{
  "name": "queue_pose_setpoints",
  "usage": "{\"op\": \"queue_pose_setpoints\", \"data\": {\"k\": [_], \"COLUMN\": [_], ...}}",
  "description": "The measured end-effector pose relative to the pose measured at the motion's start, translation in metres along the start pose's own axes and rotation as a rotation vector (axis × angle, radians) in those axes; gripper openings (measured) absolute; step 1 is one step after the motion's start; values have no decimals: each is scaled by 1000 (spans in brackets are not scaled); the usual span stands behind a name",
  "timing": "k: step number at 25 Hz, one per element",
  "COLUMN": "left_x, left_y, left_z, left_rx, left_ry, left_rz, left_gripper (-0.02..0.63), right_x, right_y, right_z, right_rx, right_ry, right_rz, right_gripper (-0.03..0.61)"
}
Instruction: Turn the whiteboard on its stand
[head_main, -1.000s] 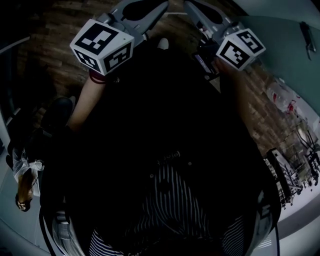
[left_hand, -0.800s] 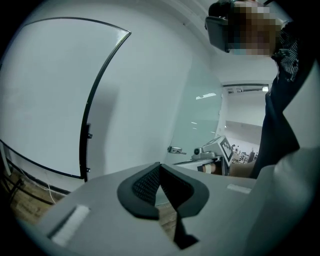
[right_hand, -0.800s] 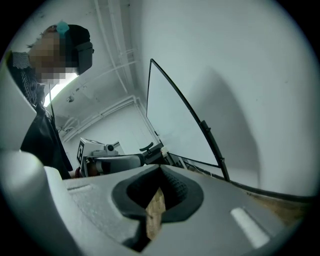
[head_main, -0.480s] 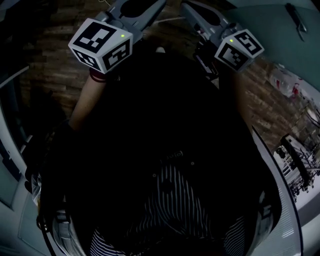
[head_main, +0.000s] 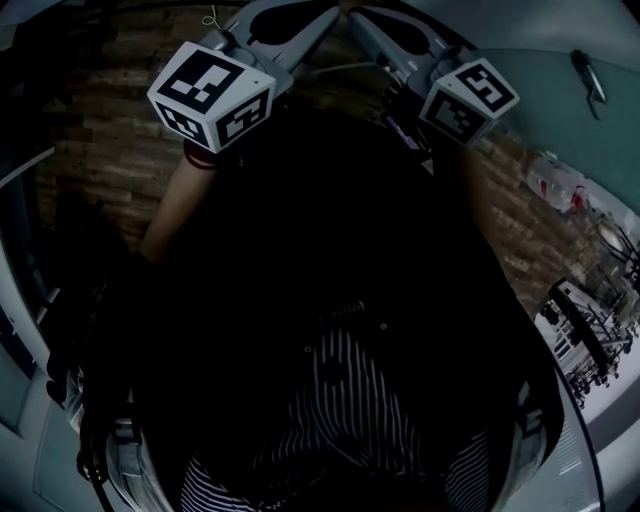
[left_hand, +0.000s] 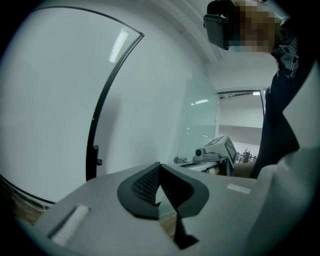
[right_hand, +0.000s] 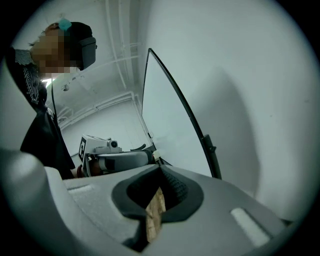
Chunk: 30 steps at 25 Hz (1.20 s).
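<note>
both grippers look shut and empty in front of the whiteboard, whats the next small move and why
Probably open the left gripper and ease it toward the whiteboard at its black frame edge. Its jaws are together with nothing between them, the same goes for the right gripper, and neither touches the board, so nothing can turn it yet.

The whiteboard (left_hand: 50, 100) is a blank white panel in a thin black frame (left_hand: 102, 100). It stands upright near a pale wall. 1 small black bracket (left_hand: 95, 150) sits low on its side rail; the stand's foot is out of sight.
</note>
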<state>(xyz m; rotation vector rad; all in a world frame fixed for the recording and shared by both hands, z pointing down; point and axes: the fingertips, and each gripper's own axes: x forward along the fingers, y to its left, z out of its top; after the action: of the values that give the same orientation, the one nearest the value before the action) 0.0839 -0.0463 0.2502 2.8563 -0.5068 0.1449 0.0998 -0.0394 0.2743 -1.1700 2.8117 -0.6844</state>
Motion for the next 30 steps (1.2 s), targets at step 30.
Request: {"op": "queue_pose_setpoints", "data": {"k": [30], "left_x": [-48], "left_y": [160], "left_z": [2], "left_rx": [-96], "left_ry": [-1], "left_rz": [37], "left_gripper": [0], "right_x": [173], "right_y": [-24], "right_z": [37], "right_rx": [-35], "right_ry": [119], "right_rz": [77], "right_gripper": [3]}}
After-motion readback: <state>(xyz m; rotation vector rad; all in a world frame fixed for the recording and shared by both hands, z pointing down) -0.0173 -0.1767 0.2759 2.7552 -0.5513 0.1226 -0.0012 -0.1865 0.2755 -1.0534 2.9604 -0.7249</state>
